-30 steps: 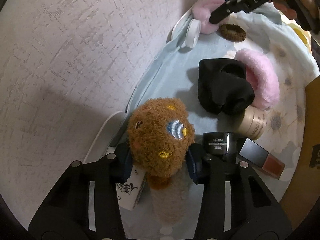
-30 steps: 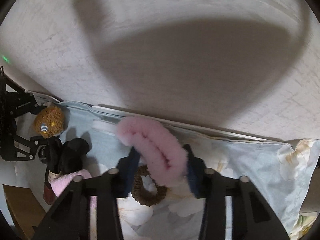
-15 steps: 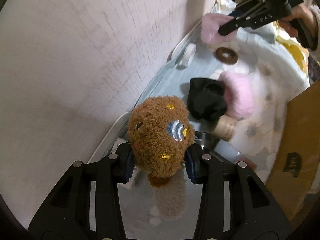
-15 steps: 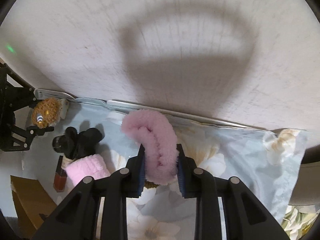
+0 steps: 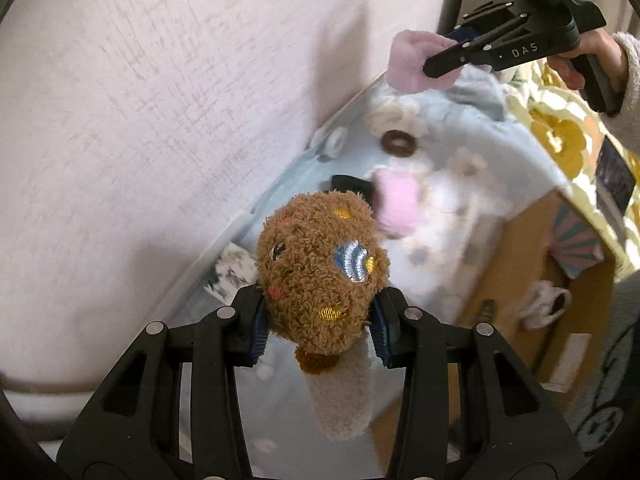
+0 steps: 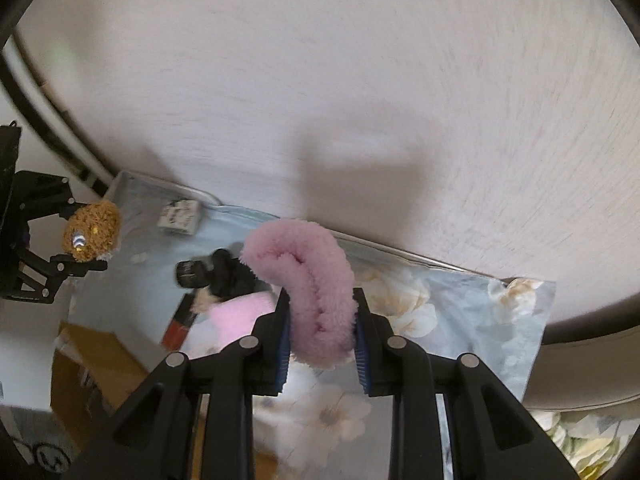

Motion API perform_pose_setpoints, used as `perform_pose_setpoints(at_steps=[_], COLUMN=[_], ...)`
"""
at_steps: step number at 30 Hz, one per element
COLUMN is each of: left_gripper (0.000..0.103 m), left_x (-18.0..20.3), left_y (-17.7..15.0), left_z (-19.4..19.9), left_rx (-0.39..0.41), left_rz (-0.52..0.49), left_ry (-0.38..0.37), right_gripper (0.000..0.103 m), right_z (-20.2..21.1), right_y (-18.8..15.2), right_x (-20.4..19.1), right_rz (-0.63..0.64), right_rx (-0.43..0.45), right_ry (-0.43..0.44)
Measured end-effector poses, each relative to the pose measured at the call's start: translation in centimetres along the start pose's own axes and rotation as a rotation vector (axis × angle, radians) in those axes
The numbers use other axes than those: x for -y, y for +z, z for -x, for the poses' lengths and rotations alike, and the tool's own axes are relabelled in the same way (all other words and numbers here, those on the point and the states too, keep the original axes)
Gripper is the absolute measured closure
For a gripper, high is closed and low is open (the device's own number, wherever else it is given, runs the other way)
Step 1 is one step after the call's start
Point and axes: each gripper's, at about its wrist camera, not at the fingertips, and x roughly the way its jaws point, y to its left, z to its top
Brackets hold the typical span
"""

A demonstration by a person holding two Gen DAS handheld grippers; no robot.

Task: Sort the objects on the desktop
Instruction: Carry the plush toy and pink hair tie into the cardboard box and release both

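Left gripper [image 5: 318, 326] pinches a brown plush toy [image 5: 320, 268] at its sides, both blue pads pressed into the pile; the toy's pale tail hangs down between the arms of the tool. Right gripper [image 6: 321, 344] is clamped on a fluffy pink band [image 6: 312, 280], which arches up out of the jaws and flops toward the left of that view. Both items hang in the air above the floral cloth [image 6: 460, 320], clear of it.

On the cloth: a brown hair ring [image 5: 399, 143], a second pink fluffy piece [image 5: 394, 200] touching a black fabric item [image 6: 230, 276], a dark round jar [image 6: 190, 274], a red-capped tube [image 6: 178, 322], a small printed box [image 6: 178, 216] by the wall. An open cardboard box [image 5: 540, 280] stands just beside the cloth edge and already holds a few things.

Judgement: 2 items in transit, probably bound for the cardboard box; most of the sort remains.

Risks:
1. The plush is round and springy, gripped low on its body. A quick swing could squeeze it out of the pads.
2. The pink band is held at 1 end only. Its free loop may snag the box rim or drag across the jar.
3. Both tools heading to 1 box could collide.
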Motion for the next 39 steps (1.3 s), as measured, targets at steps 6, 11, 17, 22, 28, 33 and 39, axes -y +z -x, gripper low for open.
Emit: perform_pose_setpoints(at_steps=[6,11,17,22,28,33,39], left_gripper=[0.065,0.065,0.065,0.065,0.065,0.065,0.065], left_x=[2.8,5.1,8.6,10.3,12.5,14.3,15.1], left_y=[-1.7,-3.1,-4.9,-6.7,-9.2,-11.0,-12.1], left_z=[4.2,5.6,7.1,6.6,4.1,2.7,1.8], left_rx=[0.028,0.032,0.049,0.005,-0.070,-0.111,-0.138], left_rz=[0.022,0.063,0.020,0.009,-0.003,-0.015,-0.015], left_ry=[-0.020,-0.026,-0.019,-0.026,-0.060,-0.111,-0.126], right_gripper=[0.078,0.078,0.078,0.078,0.078,0.078,0.078], right_z=[4.9,6.4,6.7,5.2,2.4,0.2,-0.7], right_y=[-1.7,-3.3,-6.1,-9.4,-13.3,-15.9,-17.2], right_x=[-4.3,-7.5,-10.7,-12.8,-14.9,-16.1,-16.5], right_rz=[0.112,0.144,0.232,0.330,0.333,0.320,0.313], right_rx=[0.031,0.026,-0.052,-0.170,-0.267,-0.325,-0.372], right_ry=[0.028,0.106,0.133,0.135,0.200,0.247,0.257])
